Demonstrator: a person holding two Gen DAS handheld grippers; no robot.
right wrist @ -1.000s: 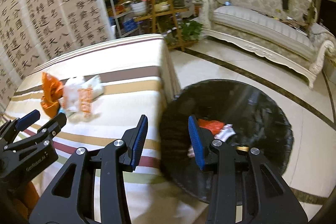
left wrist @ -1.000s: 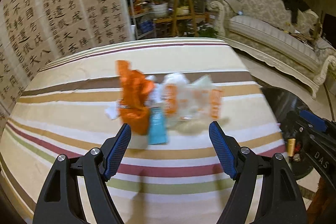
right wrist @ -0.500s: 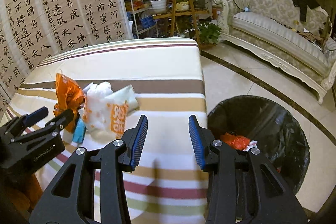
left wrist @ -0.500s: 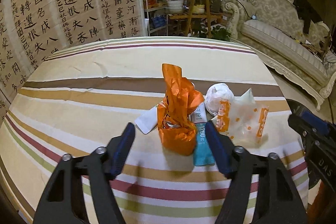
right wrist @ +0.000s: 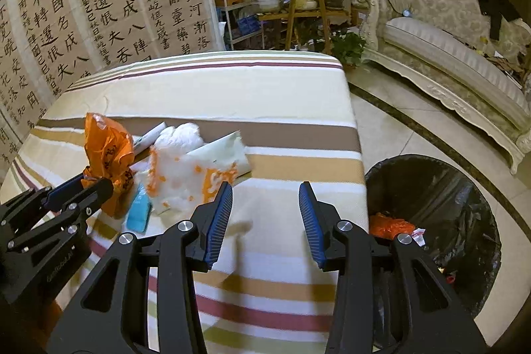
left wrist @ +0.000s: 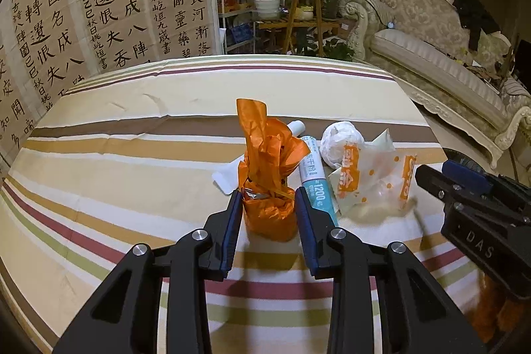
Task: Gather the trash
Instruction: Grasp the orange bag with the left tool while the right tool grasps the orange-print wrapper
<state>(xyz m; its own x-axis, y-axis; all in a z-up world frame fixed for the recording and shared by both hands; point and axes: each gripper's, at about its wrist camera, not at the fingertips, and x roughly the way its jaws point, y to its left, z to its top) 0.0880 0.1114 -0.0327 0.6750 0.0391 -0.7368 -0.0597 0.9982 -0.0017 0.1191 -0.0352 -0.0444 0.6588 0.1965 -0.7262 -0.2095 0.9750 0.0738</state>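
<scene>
We have the left gripper clamped on the orange wrapper; right gripper apart, idle. Next we lift it to the bin.

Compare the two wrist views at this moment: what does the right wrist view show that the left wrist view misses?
Right wrist only: the black-lined trash bin on the floor, orange trash already inside, and the right gripper open over the striped tablecloth. Left wrist only: the left gripper with its fingers against the sides of the orange bag. Both: the orange bag, blue tube and white wrapper.
</scene>
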